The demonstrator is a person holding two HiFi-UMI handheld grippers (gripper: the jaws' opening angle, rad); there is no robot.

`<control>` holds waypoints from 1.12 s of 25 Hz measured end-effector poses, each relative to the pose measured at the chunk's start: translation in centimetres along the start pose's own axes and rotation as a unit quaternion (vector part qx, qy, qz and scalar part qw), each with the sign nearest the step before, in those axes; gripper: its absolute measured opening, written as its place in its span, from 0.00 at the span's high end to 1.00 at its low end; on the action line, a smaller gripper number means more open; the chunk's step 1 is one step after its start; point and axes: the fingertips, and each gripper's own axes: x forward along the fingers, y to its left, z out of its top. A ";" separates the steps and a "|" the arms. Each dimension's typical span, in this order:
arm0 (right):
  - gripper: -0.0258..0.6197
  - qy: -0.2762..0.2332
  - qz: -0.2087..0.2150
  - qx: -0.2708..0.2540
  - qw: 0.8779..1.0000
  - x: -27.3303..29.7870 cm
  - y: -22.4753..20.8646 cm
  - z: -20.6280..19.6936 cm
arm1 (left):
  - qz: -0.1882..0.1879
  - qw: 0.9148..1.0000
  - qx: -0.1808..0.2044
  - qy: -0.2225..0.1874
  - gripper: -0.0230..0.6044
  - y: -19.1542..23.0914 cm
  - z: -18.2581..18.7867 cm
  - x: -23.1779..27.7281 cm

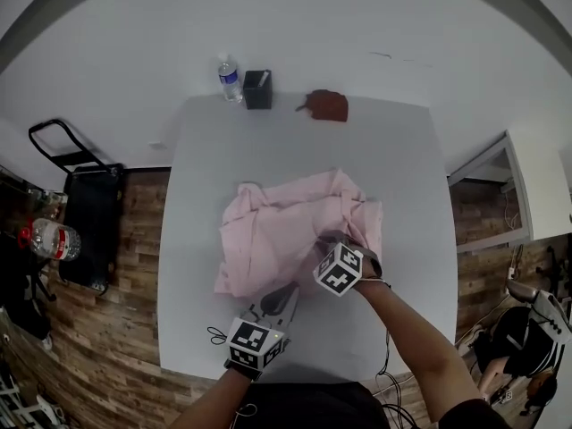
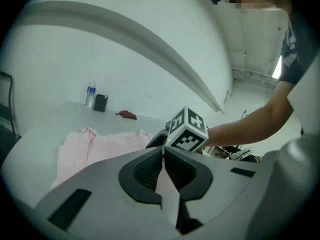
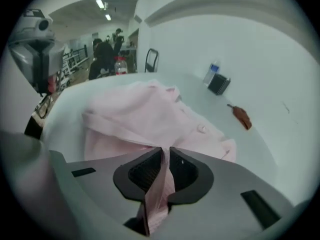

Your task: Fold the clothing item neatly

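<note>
Shirt [image 1: 286,231], pink, lies crumpled mid table [image 1: 206,168] in the head view. Left gripper [image 1: 286,295] at its near hem, right gripper [image 1: 332,242] on its right side. Bottle [image 1: 230,79], black holder [image 1: 257,89] and brown thing [image 1: 327,105] at the far edge, well apart, nothing blocking.

Left gripper view: fingers [image 2: 146,173] clamped on a thin cloth edge, could slip under pull.

Right gripper view: fingers [image 3: 141,175] pinch a bunched fold. Extra layers may drag, so the fold could go crooked.

White table [image 1: 223,150] on wood-plank floor [image 1: 134,266]; pale wall [image 1: 357,25] behind; black cart [image 1: 89,231] beside.
</note>
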 end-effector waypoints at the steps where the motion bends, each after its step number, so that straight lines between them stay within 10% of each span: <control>1: 0.89 0.022 0.011 -0.010 1.000 1.0 0.2 -0.9 | 0.001 1.000 -0.011 0.006 0.94 0.3 -0.5 0.5; 6: 0.68 -0.064 0.038 0.044 0.996 -3.8 -0.4 2.1 | 0.002 0.999 -0.042 0.008 0.94 1.2 -0.7 1.9; 10: 0.70 -0.208 0.042 0.142 0.967 -11.5 -0.4 6.7 | -0.002 0.999 -0.051 -0.006 0.94 0.9 1.9 1.7; 12: 0.87 -0.246 0.028 0.179 0.952 -14.1 0.2 7.5 | 0.005 0.999 -0.035 -0.013 0.94 0.4 3.8 1.3; 28: 0.94 -0.335 -0.050 0.246 0.908 -21.9 2.4 8.6 | 0.031 0.996 0.056 -0.068 0.96 -6.1 10.3 -1.7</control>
